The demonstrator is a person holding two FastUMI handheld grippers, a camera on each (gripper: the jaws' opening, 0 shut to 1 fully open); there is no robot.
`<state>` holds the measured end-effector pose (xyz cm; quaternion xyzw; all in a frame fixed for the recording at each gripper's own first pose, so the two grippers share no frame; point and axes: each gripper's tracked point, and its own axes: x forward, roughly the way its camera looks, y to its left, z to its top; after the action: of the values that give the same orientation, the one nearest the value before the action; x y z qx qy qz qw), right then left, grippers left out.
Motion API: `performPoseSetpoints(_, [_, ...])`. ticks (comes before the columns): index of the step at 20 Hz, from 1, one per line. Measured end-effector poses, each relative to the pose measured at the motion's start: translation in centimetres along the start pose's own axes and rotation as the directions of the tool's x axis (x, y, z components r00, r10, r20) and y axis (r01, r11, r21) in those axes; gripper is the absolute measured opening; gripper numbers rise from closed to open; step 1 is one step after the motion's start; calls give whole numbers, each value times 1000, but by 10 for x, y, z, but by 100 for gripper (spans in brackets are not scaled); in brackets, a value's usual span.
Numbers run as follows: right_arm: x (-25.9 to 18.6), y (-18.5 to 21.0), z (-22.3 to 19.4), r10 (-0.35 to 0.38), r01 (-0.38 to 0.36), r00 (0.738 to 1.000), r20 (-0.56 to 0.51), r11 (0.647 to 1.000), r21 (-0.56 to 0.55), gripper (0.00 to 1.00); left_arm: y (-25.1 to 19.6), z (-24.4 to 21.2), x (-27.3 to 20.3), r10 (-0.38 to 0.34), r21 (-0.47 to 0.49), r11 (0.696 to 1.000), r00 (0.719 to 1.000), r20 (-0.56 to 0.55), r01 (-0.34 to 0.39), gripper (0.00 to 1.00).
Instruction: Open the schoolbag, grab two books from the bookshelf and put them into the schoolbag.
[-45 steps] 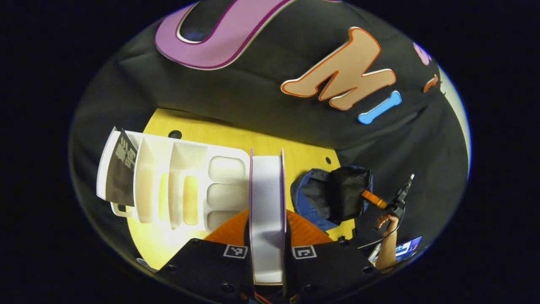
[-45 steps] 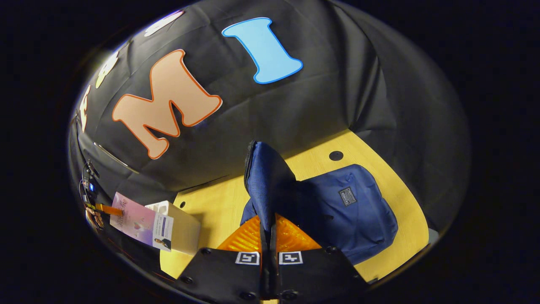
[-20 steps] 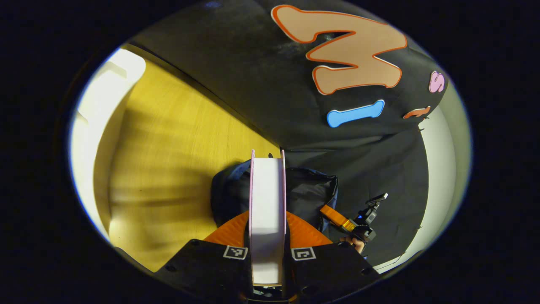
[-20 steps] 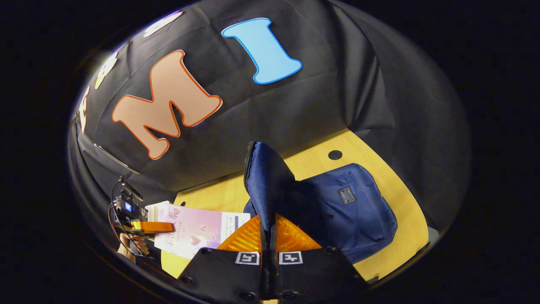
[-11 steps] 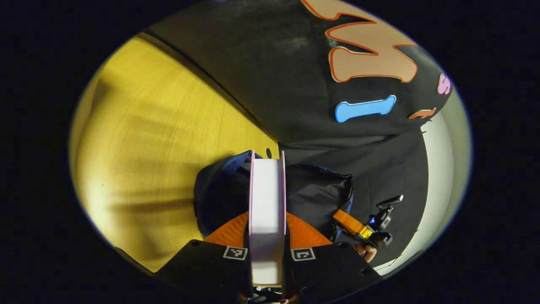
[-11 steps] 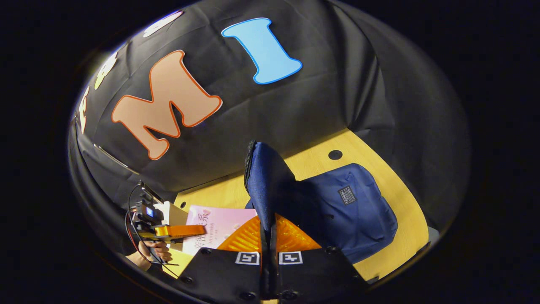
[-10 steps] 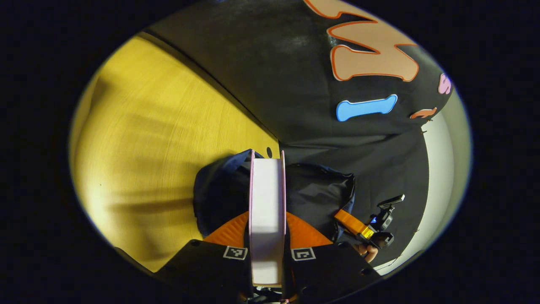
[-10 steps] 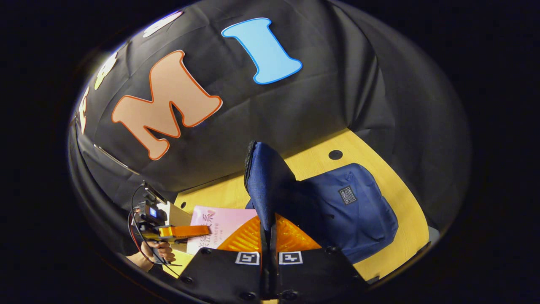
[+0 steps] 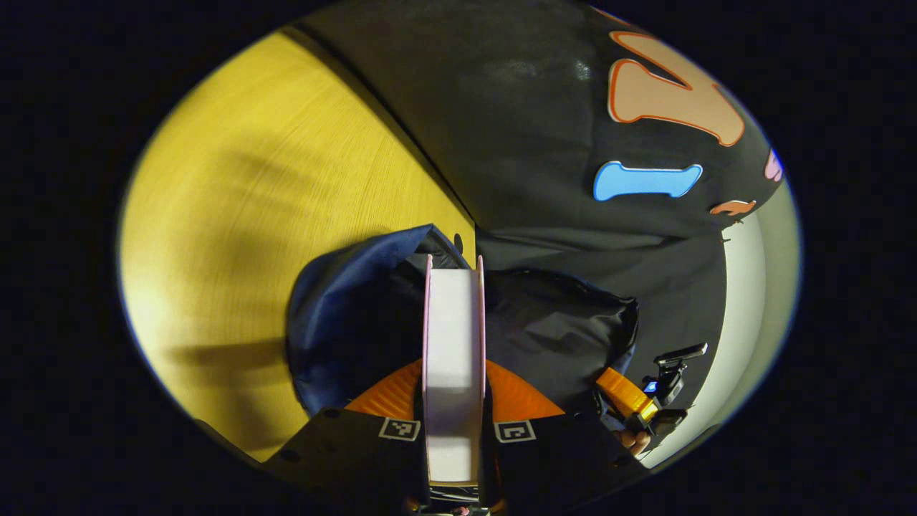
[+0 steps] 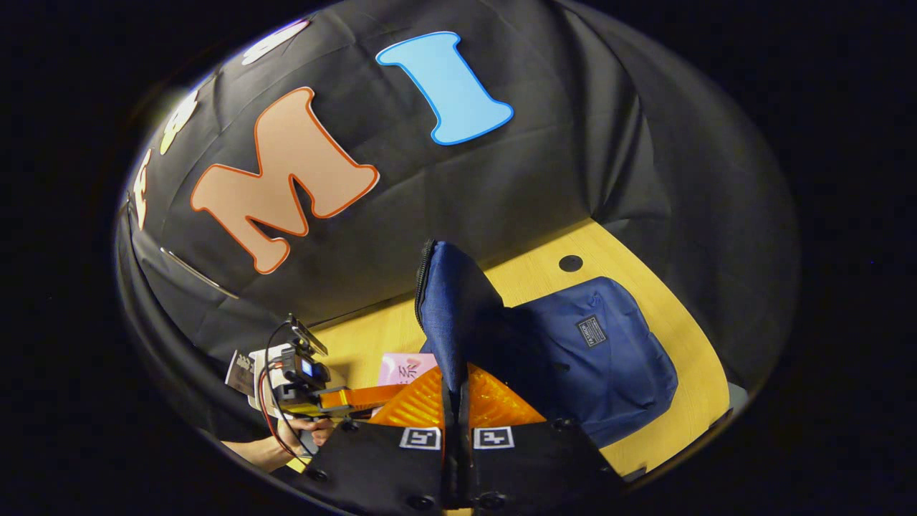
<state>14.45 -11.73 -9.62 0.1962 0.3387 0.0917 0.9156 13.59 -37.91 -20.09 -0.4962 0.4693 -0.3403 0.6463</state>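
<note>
The left gripper (image 9: 453,373) jaws clamp a pink book (image 9: 453,337) over the open schoolbag (image 9: 337,308). The right gripper (image 10: 456,401) jaws pinch the schoolbag's flap (image 10: 451,315) upright. A white bookshelf (image 10: 254,369) stands near the tabletop (image 10: 645,301) edge behind.

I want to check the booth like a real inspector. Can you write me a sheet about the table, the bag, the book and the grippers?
Surface: yellow wooden table, with a round hole near the wall.
Job's things: blue schoolbag lies open; its flap is held up. Pink book is at the bag's mouth. White bookshelf stands at the table's far end.
Clutter: nothing seen.
Grippers: left gripper is shut on the pink book; right gripper is shut on the flap.
Cables: red and black wires loop by the left gripper.
Surroundings: black cloth wall; a hand holds the left gripper.
</note>
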Motion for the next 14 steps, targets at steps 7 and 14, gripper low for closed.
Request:
performPoseSetpoints(7, [0,1,0,0,0,1000,1,1000,5,3,1,-14,35,-59,-47,997,998,-15,59,23])
performPoseSetpoints(14, [1,3,0,1,-1,1000,1,1000,10,3,12,-21,66,-69,-100,993,998,-10,67,23])
